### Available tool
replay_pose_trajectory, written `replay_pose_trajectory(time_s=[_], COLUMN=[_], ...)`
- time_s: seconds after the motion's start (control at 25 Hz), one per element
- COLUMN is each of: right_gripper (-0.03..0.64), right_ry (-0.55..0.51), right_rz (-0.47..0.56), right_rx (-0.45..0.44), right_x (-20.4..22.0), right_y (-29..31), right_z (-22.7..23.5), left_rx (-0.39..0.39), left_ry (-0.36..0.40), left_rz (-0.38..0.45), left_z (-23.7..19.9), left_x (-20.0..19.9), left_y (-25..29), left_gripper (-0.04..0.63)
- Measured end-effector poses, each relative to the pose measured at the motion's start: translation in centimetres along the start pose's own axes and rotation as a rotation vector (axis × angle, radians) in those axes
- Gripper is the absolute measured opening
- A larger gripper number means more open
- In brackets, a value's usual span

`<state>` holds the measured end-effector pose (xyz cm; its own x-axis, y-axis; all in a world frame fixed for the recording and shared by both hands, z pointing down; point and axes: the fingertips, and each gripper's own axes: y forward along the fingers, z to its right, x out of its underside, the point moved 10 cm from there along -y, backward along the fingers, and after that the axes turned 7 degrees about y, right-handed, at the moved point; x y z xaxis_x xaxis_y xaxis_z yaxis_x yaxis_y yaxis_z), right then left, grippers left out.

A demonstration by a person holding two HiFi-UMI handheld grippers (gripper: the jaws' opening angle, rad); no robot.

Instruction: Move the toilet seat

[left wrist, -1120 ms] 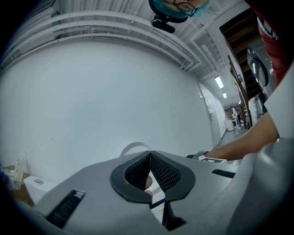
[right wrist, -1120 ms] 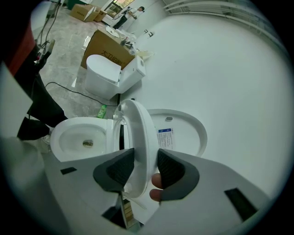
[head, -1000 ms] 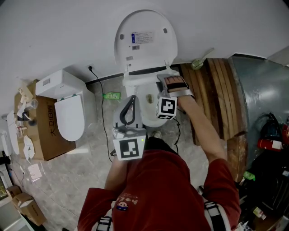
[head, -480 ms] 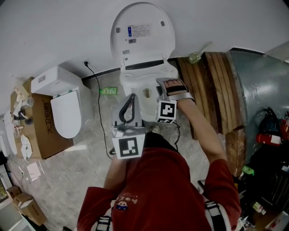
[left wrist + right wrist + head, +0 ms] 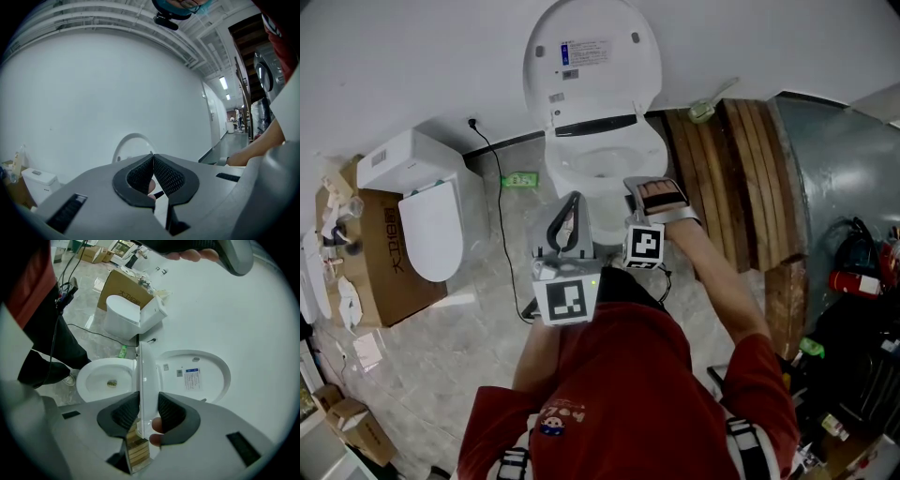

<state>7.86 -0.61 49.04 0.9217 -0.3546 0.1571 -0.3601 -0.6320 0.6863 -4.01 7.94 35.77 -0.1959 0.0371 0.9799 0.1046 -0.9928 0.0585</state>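
Right tongs [image 5: 149, 412], jaws just closing, clamp the seat [image 5: 146, 376], which stands upright above the bowl [image 5: 89, 373]. Left tongs [image 5: 153, 174] are closed and empty near the bowl.

- Label [image 5: 586, 52] on the raised toilet lid [image 5: 591, 94]: print too small to read.
- Toilet lid, left gripper view: only the upper arc shows, the rest is hidden.
- Toilet seat [image 5: 146, 376]: seen edge-on, broad faces out of sight.
- Speck [image 5: 111, 383] in the bowl [image 5: 83, 377]: too small to identify.
- Cardboard box [image 5: 380, 286]: partly hidden behind a second toilet [image 5: 431, 230], lettering incomplete.
- Clutter [image 5: 323, 253], left edge: cut off, indistinct.
- Red object [image 5: 847, 281], dark right corner: unidentifiable.
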Motion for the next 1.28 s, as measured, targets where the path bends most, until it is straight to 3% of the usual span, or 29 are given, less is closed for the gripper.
replay_pose_trajectory(time_s=[0.32,1.28], right_gripper=[0.130,0.179], right_ry=[-0.022,-0.054], right_rz=[-0.009,-0.041], right_rx=[-0.093,-0.305], right_x=[0.5,1.7], right_y=[0.1,2.4], right_z=[-3.5,-11.9], left_rx=[0.013,-0.053], left_ry=[-0.006,-0.044], left_rz=[-0.033,-0.175], left_z=[1.0,1.7], left_x=[1.2,6.4], left_y=[0.0,-1.1], left_gripper=[0.012,0.012])
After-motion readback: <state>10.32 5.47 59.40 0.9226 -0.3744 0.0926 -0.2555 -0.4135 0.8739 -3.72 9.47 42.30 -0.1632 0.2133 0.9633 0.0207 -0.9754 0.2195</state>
